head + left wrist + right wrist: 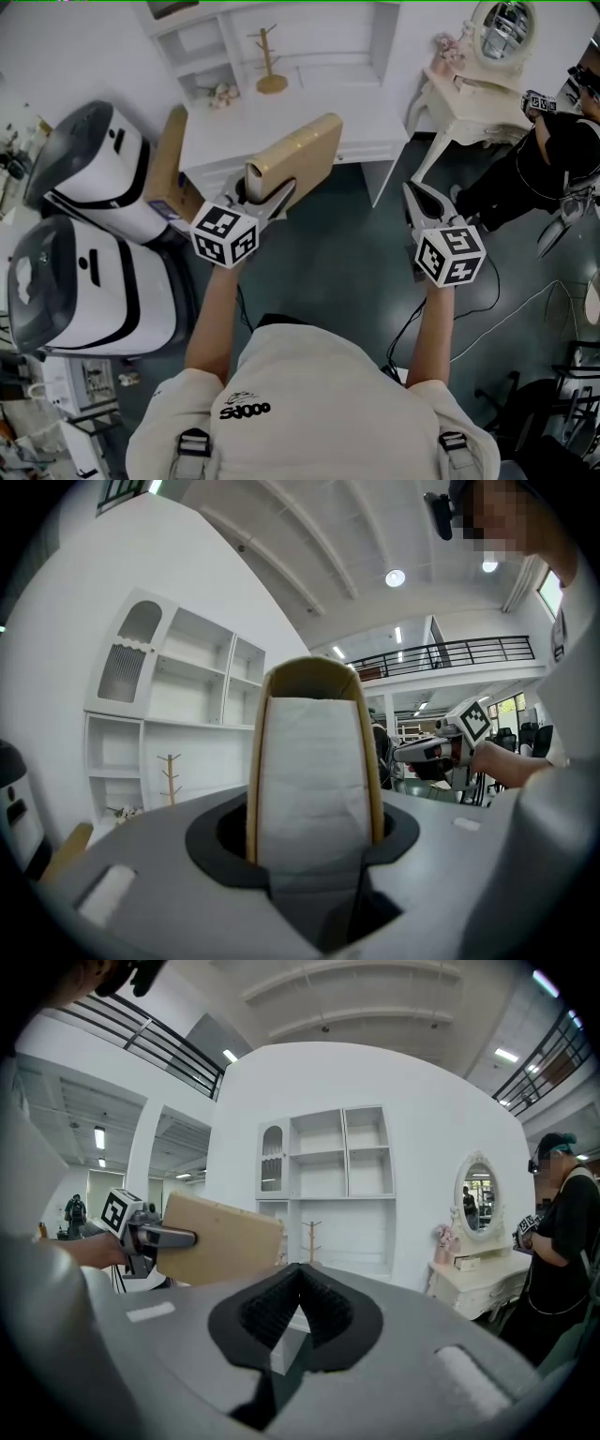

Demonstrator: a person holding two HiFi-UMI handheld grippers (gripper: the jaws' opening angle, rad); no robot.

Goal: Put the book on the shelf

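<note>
A tan hardcover book (pixel 298 152) is held in the air above the front of the white desk (pixel 370 127), with my left gripper (pixel 265 190) shut on its lower end. In the left gripper view the book (pixel 314 771) stands upright between the jaws, its white page edge facing the camera. The white shelf unit (pixel 281 47) rises at the back of the desk, its compartments mostly bare. My right gripper (pixel 415 199) hovers over the dark floor to the right of the desk, shut with nothing in it; in its own view the right gripper (pixel 300 1274) shows its jaws meeting at the tip.
A wooden mug tree (pixel 270 61) stands on the desk. A cream vanity with an oval mirror (pixel 487 75) is at the right, and a person in black (pixel 553 159) stands beside it. Two white and black machines (pixel 89 234) fill the left. A brown board (pixel 167 159) leans by the desk.
</note>
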